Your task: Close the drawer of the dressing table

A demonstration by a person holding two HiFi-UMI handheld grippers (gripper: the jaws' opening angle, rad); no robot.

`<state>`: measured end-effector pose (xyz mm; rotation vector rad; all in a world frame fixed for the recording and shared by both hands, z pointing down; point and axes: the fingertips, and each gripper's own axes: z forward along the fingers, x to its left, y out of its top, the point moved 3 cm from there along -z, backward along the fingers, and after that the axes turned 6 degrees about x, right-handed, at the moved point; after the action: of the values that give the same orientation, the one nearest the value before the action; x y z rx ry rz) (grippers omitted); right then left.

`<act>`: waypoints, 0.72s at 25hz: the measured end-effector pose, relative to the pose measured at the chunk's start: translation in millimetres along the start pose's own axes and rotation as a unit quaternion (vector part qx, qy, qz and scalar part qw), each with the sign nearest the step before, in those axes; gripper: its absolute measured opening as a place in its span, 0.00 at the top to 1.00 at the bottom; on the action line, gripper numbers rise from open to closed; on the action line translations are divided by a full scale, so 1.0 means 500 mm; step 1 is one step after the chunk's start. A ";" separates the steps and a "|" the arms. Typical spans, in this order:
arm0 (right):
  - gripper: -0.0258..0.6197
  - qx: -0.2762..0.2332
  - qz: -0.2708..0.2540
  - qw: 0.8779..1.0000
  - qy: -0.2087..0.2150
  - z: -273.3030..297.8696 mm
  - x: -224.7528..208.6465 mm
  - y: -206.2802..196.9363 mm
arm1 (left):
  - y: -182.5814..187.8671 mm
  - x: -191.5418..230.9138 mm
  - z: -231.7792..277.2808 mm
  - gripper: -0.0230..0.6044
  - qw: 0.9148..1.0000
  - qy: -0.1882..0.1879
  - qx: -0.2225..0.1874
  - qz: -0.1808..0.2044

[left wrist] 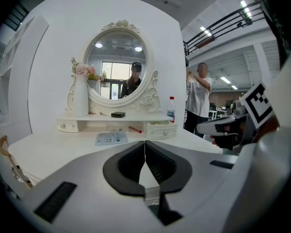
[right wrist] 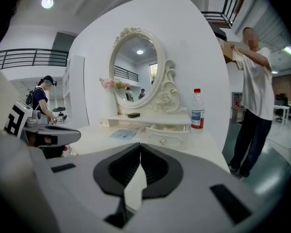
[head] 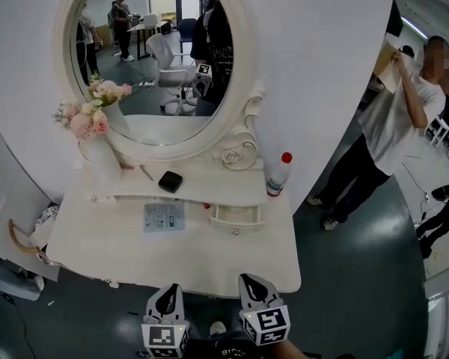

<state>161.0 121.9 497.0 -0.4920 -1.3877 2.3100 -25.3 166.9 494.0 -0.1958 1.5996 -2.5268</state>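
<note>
The white dressing table carries a small right-hand drawer that stands pulled out, its knob facing me. In the left gripper view the drawer lies ahead and slightly right. The right gripper view has the drawer straight ahead, its inside showing. Both grippers hover at the table's near edge, well short of the drawer. My left gripper is shut and empty, its tips meeting. The right gripper is shut too, with nothing between its pads.
On the shelf under the oval mirror stand a white vase of pink flowers, a black box and a red-capped bottle. A leaflet lies on the tabletop. A person stands to the right of the table.
</note>
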 end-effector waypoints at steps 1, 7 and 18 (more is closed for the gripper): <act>0.94 0.000 0.002 1.000 -0.004 0.004 -0.003 0.001 | 0.001 0.004 0.006 0.94 1.000 -0.002 0.001 0.000; 0.94 0.011 0.009 0.999 -0.036 0.046 -0.015 0.010 | 0.024 0.050 0.051 0.94 1.000 -0.016 0.000 0.009; 0.94 0.023 0.043 0.993 -0.112 0.156 -0.004 0.049 | 0.082 0.201 0.149 0.94 0.998 -0.062 0.008 0.024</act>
<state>120.7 51.8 510.1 -0.2907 -1.4348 2.5245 -108.1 64.5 491.7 -0.3018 1.5182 -2.4388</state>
